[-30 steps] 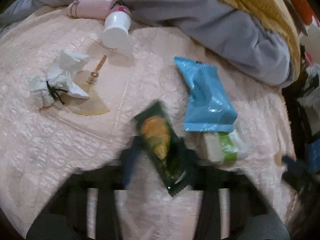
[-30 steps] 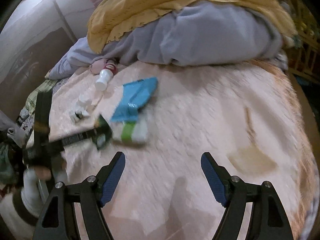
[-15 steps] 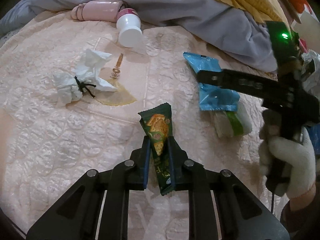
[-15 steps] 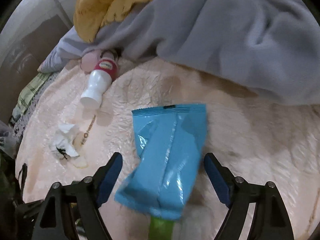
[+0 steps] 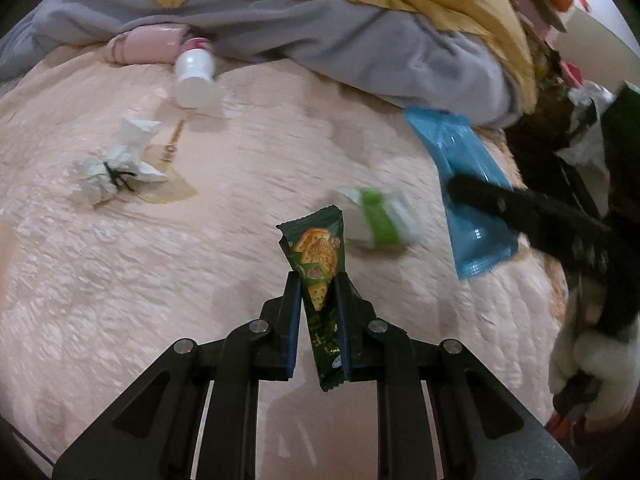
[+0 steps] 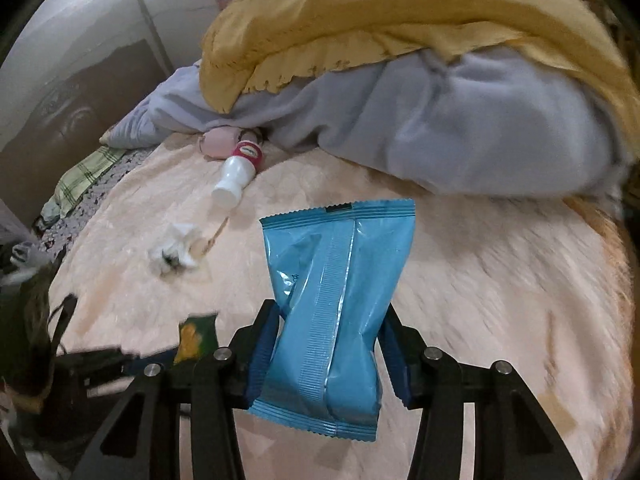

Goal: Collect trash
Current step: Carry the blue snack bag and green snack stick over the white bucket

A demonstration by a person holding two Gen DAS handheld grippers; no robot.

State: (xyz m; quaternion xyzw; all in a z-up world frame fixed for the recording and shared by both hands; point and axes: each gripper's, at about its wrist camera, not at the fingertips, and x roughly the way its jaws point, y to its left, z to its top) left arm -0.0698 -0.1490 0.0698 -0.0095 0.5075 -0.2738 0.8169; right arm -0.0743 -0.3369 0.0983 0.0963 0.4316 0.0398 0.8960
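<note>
The left gripper (image 5: 316, 292) pinches a dark green cracker wrapper (image 5: 318, 264) above the pink quilted bed (image 5: 120, 280). The right gripper (image 6: 330, 344) has just been closing; its fingers (image 6: 262, 344) squeeze a crinkled blue plastic snack packet (image 6: 336, 280). Beyond lie a green-banded white packet (image 5: 376, 220), crumpled white tissue (image 5: 112, 168) and a white bottle (image 5: 194, 76).

Three snack wrappers: one green cracker packet (image 5: 318, 256), one blue packet (image 6: 334, 304), one blurred white-and-green packet (image 5: 378, 220), possibly a wrapper. One crumpled tissue (image 5: 114, 168) at centre left, one white bottle (image 5: 195, 78) at upper left, two blankets.
</note>
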